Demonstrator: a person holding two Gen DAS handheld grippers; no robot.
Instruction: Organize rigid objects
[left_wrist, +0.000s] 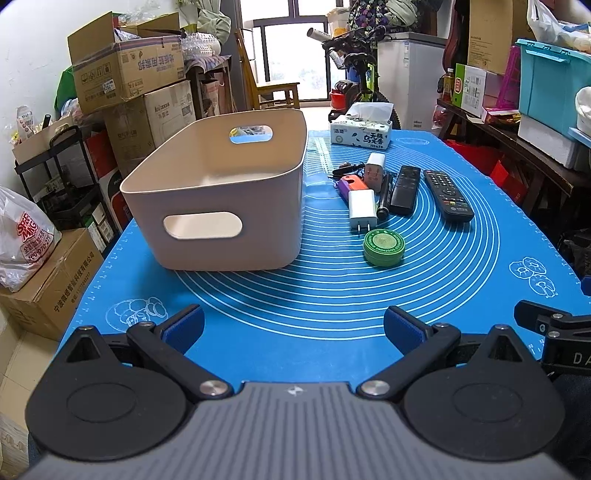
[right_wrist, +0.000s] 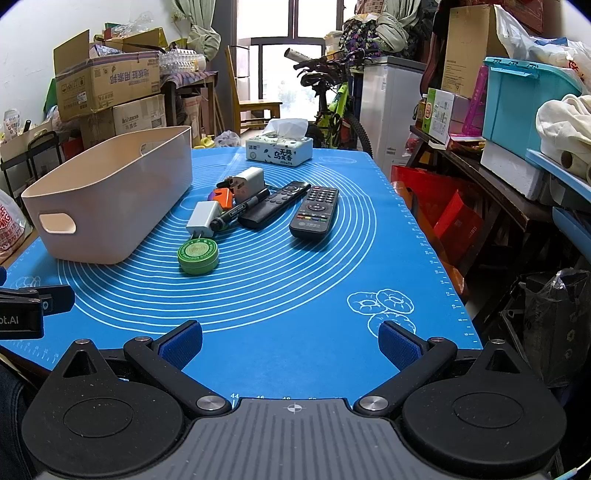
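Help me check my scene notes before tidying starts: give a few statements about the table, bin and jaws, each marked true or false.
1. The beige bin has nothing visible inside it. True.
2. The green tin lies nearer the grippers than the two remotes. True.
3. The left gripper has its jaws shut on the marker. False: the jaws stand open and empty, and the marker lies on the blue mat.
4. The tissue box sits at the far end of the mat. True.
5. The remote with coloured buttons is inside the bin. False: it lies on the mat, to the right of the slim black remote.
6. The right gripper holds the white charger. False: its jaws are open and empty.
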